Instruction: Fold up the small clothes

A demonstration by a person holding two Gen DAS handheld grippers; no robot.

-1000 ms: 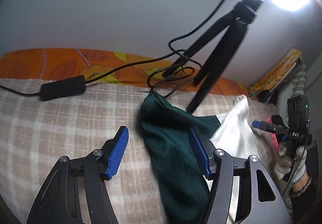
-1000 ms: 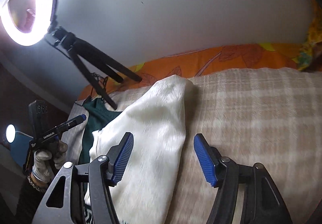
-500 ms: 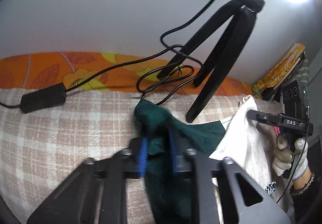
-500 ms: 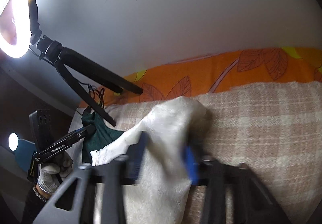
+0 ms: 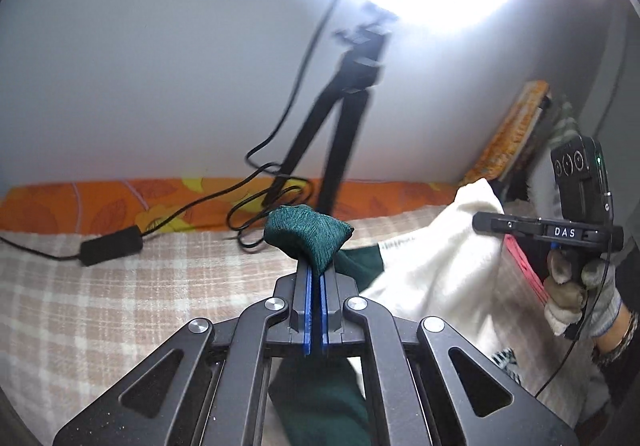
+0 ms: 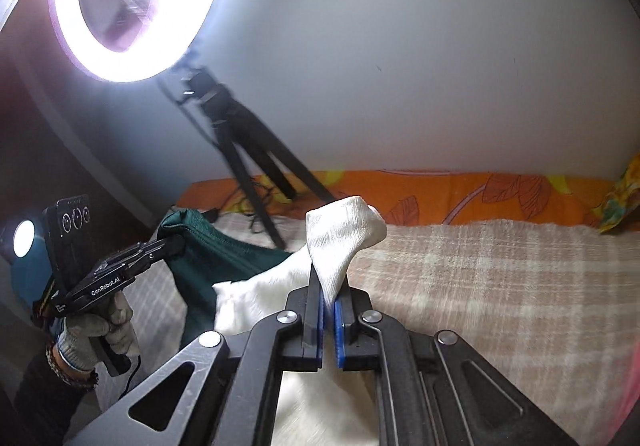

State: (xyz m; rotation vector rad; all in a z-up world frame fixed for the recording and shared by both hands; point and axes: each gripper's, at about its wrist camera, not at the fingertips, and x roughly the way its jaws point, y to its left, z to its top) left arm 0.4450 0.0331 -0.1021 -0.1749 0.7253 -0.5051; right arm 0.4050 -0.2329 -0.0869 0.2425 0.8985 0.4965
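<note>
A beige-and-cream checked blanket covers the bed, an orange leaf-print sheet along its far edge. On it lies the small garment, half dark green knit, half cream-white fabric, its two far ends lifted off the blanket. The left gripper pinches the green end; the right gripper pinches the white end. Folding has only begun: both ends are gripped and raised, nothing is laid over yet. A second ago both pairs of jaws stood spread over the flat cloth; they have just been closing onto it.
</note>
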